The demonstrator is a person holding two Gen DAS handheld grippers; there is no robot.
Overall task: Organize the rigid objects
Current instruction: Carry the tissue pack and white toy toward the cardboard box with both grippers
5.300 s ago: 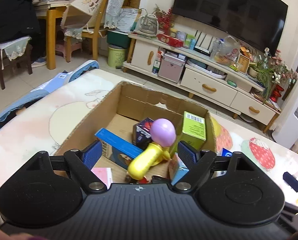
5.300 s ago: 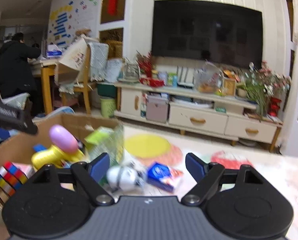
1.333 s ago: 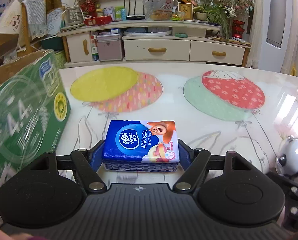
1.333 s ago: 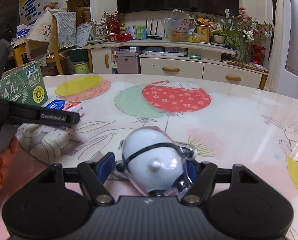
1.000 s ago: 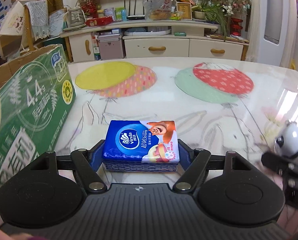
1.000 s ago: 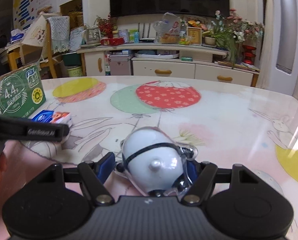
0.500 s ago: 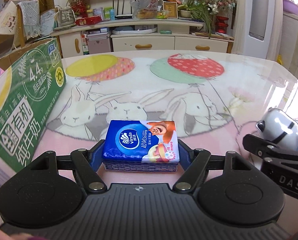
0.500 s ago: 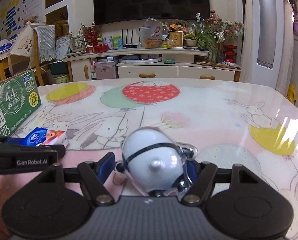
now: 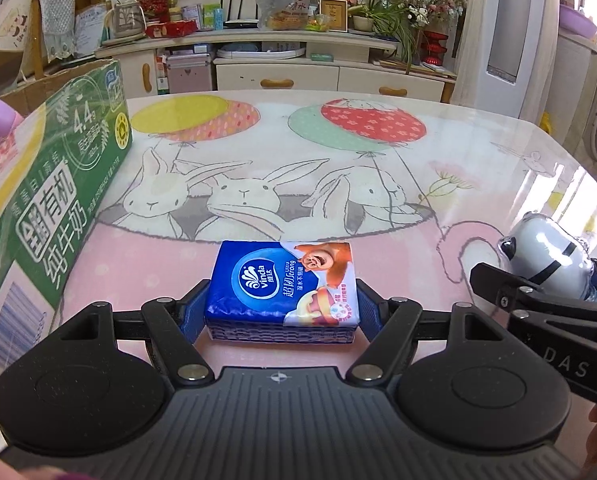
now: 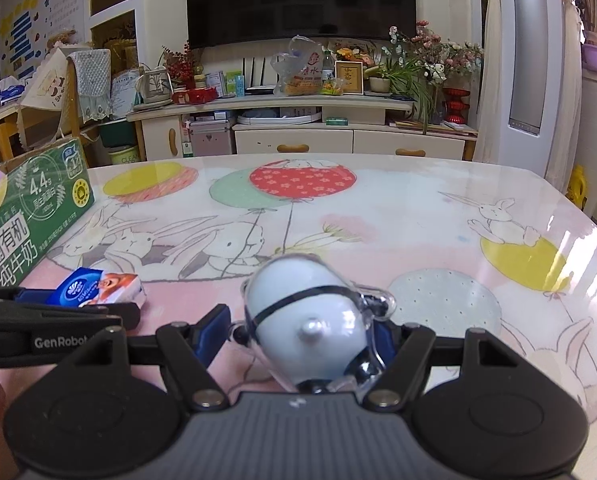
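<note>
I now grip a tissue pack (image 9: 281, 286) and a white egg-shaped toy (image 10: 308, 326), both lifted away from the green carton (image 9: 46, 196) at my left.

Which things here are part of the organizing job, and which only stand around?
Part of the job:
- tissue pack, gripped by the left gripper
- white round toy, gripped by the right gripper
- green carton

Only around:
- TV cabinet
- television
- flowers
</note>
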